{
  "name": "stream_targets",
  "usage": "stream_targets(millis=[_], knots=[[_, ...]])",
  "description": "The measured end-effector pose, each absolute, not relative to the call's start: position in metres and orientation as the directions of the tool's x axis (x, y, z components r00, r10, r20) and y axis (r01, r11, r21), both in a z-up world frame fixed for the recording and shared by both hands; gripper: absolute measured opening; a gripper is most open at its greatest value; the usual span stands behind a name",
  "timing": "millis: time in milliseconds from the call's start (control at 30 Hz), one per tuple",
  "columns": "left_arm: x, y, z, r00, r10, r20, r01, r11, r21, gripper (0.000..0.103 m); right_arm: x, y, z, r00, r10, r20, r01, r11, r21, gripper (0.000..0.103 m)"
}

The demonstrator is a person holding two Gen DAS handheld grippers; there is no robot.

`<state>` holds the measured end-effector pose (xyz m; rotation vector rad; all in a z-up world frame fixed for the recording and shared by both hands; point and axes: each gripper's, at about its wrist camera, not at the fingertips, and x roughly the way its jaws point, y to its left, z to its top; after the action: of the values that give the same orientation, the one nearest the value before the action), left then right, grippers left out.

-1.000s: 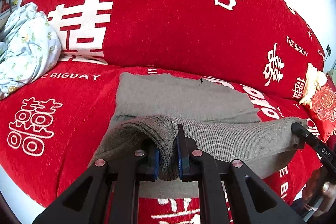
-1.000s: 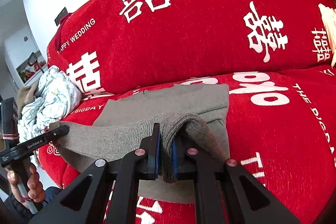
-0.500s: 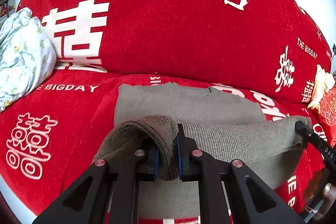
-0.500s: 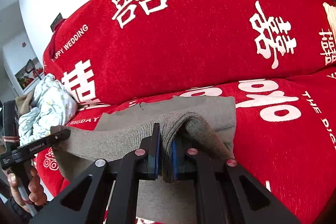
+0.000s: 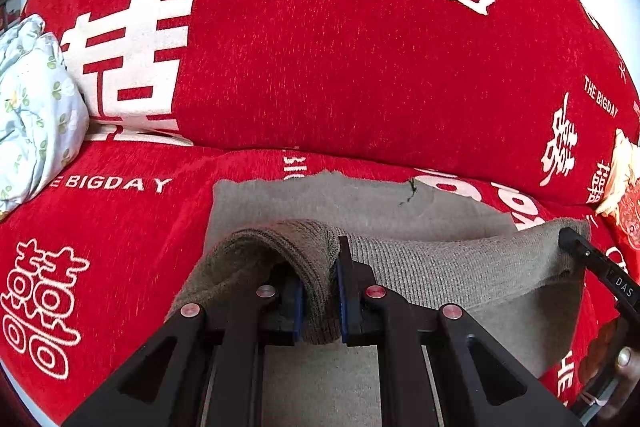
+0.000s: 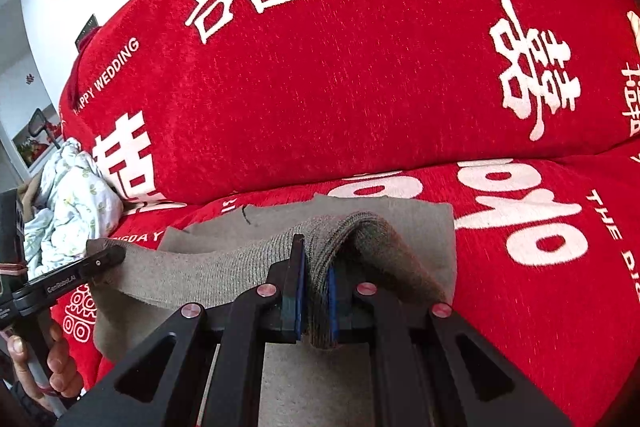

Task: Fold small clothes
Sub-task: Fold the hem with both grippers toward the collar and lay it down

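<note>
The 2 grippers, left (image 5: 318,301) and right (image 6: 314,303), each pinch the sweater (image 5: 440,267) hem; uneven travel could skew the fold.

Both grippers are carrying the lifted hem forward! The left gripper (image 5: 318,291) has moved toward the sofa backrest (image 5: 320,67), which now fills more of its view, and the flat far part of the grey knit garment (image 5: 440,267) looks shorter beyond the raised fold. From the right gripper (image 6: 314,301), the held edge now reaches nearer the garment's far edge, though how near is hard to judge through the fisheye. The floral bundle (image 5: 32,115) has slid toward the left frame edge, and the cushion (image 5: 628,195) toward the right.
</note>
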<state>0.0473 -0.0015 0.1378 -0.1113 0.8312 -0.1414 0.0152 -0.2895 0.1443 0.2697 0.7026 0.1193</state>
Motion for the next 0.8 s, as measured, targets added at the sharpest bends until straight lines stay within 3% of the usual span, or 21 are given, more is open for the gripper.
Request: stream_targets(millis=[800], knots=[[0.121, -0.002, 0.114, 0.599, -0.171, -0.782, 0.077, 0.985, -0.156, 0.013, 0.091, -0.293, 0.124, 0.705, 0.166, -0.689, 0.032, 0.964, 0.265, 0.010]])
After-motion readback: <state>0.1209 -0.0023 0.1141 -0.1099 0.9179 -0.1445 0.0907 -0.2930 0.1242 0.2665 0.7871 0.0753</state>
